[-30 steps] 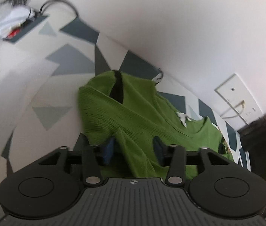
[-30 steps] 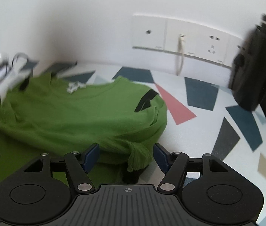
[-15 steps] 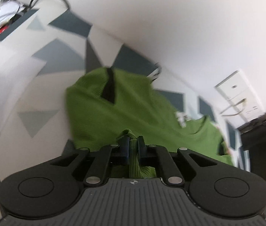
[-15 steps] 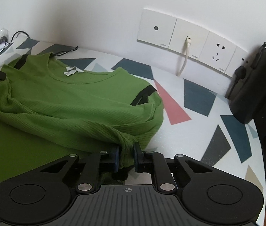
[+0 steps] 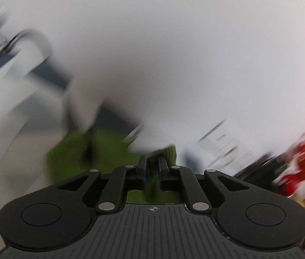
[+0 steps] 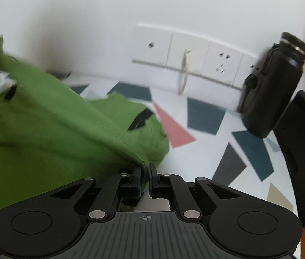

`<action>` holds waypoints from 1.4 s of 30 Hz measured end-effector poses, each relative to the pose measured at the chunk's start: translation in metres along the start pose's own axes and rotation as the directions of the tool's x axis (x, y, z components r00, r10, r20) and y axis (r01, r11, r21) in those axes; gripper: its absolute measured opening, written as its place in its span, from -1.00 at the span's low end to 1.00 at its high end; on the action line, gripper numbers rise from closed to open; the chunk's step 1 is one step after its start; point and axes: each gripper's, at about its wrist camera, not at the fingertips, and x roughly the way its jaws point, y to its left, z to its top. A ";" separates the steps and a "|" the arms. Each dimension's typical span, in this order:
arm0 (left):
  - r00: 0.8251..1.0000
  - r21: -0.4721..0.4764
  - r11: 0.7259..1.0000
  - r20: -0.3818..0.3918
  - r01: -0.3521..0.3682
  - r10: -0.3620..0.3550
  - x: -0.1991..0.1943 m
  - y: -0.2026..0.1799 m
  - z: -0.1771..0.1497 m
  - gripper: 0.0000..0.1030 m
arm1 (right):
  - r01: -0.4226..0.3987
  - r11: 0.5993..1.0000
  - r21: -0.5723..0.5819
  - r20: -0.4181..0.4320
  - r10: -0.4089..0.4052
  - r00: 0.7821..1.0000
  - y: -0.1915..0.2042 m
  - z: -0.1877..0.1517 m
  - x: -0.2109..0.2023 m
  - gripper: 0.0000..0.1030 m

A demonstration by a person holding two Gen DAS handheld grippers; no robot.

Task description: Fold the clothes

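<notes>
Hand-held gripper on the right point(image 6: 145, 172) pinches a fold of the green ribbed knit sweater point(image 6: 44, 142) between pads pressed nearly together, while the left hand-held gripper point(image 5: 152, 165) has a bunched ridge of the same sweater point(image 5: 169, 153) between its jaws, which are easing slightly apart though cloth sits between the pads. Seen from the right wrist, the garment lies on the white desk with coloured geometric shapes point(image 6: 206, 151), its bulk spreading to the left of that tool and a taut ridge of cloth running from the pinch up toward the far left, where the other held end appears. That ridge looks to be the long axis the fold turns on: both tools hold one edge, one at each end, and the body of the sweater hangs and lies between and below them. A black cylindrical flask point(image 6: 273, 90) stands at the far right against the wall, below a row of white wall sockets point(image 6: 187, 51), well clear of the cloth. The left wrist view is heavily blurred.
</notes>
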 end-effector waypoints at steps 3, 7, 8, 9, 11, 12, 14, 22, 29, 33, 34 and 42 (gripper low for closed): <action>0.992 -0.072 0.993 -0.093 -0.089 0.083 0.003 0.023 -0.015 -0.36 | -0.010 0.999 -0.048 -0.040 0.008 0.999 0.008 -0.011 0.004 -0.88; 0.984 -0.128 0.984 -0.147 -0.120 0.101 0.005 0.033 -0.017 -0.08 | -0.007 0.998 -0.057 -0.055 0.003 0.998 0.012 -0.015 0.004 -0.84; 0.985 -0.152 0.982 -0.144 -0.113 0.091 0.006 0.033 -0.016 -0.03 | -0.007 0.998 -0.055 -0.056 0.004 0.998 0.012 -0.014 0.003 -0.81; 0.987 -0.175 0.979 -0.141 -0.106 0.082 0.007 0.034 -0.015 0.01 | -0.010 0.999 -0.052 -0.056 0.007 0.998 0.013 -0.013 0.002 -0.76; 0.986 -0.214 0.972 -0.149 -0.100 0.069 0.011 0.036 -0.013 0.07 | -0.025 0.999 -0.043 -0.045 0.023 0.999 0.013 -0.009 -0.002 -0.61; 0.985 -0.229 0.968 -0.159 -0.101 0.065 0.014 0.037 -0.012 0.08 | -0.034 0.999 -0.041 -0.034 0.033 0.999 0.014 -0.006 -0.004 -0.60; 0.981 -0.247 0.963 -0.183 -0.108 0.063 0.019 0.037 -0.013 0.08 | -0.046 0.998 -0.039 -0.015 0.046 0.999 0.017 -0.002 -0.008 -0.55; 0.976 -0.234 0.965 -0.207 -0.116 0.067 0.039 0.035 -0.021 -0.87 | -0.030 0.992 -0.126 -0.039 0.025 0.999 0.029 0.002 0.011 -0.33; 0.993 -0.123 0.991 -0.107 -0.052 0.039 0.002 0.015 0.007 -0.96 | -0.023 0.990 -0.141 -0.015 0.021 1.000 0.019 0.012 0.008 -0.90; 0.990 -0.114 0.992 -0.136 -0.060 0.045 -0.013 0.025 0.001 -0.96 | -0.087 0.987 -0.132 -0.026 0.085 0.996 0.006 0.008 -0.008 -0.91; 0.985 -0.090 0.993 -0.166 -0.072 0.056 -0.011 0.027 -0.003 -0.96 | -0.104 0.982 -0.155 -0.048 0.097 0.994 0.008 0.004 -0.009 -0.91; 0.965 -0.006 0.993 -0.238 -0.117 0.112 0.022 0.028 -0.024 -0.14 | -0.091 0.974 -0.209 -0.103 0.071 0.992 0.022 -0.009 -0.003 -0.70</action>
